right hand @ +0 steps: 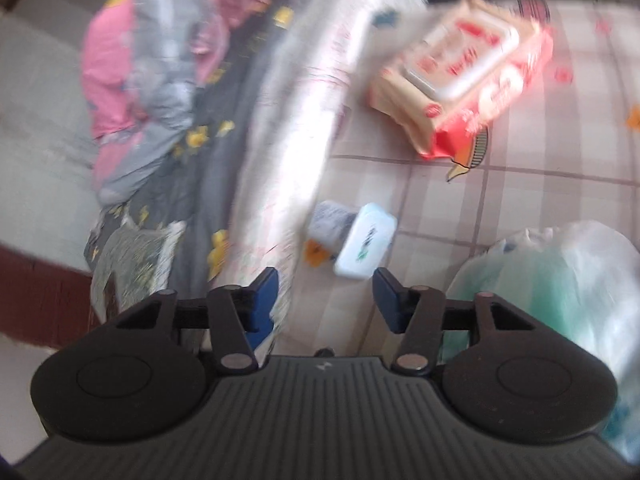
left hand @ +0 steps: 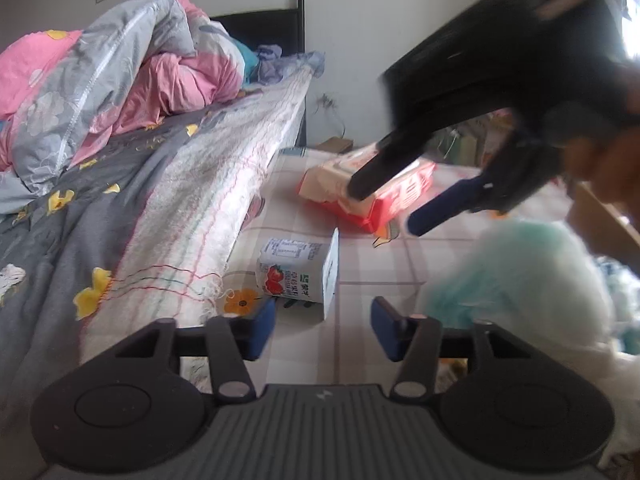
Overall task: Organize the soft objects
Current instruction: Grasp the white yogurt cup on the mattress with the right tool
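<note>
Nothing gathered yet: both grippers empty.
Left gripper (left hand: 323, 330) and right gripper (right hand: 325, 300), jaws apart, hover over the checked cloth (left hand: 376, 268); the red-and-cream soft wipes pack (left hand: 362, 196) and the small strawberry-print tissue pack (left hand: 298, 276) lie loose.

Left gripper (left hand: 323, 330): matte black ribbed housing with small white logo, two round black discs at 4 and 8 o'clock, silver pivot pins, dark-blue fingers (left hand: 262, 330). Right gripper (right hand: 325, 301): identical build; seen from the left wrist, a green indicator light at 12 o'clock.
</note>
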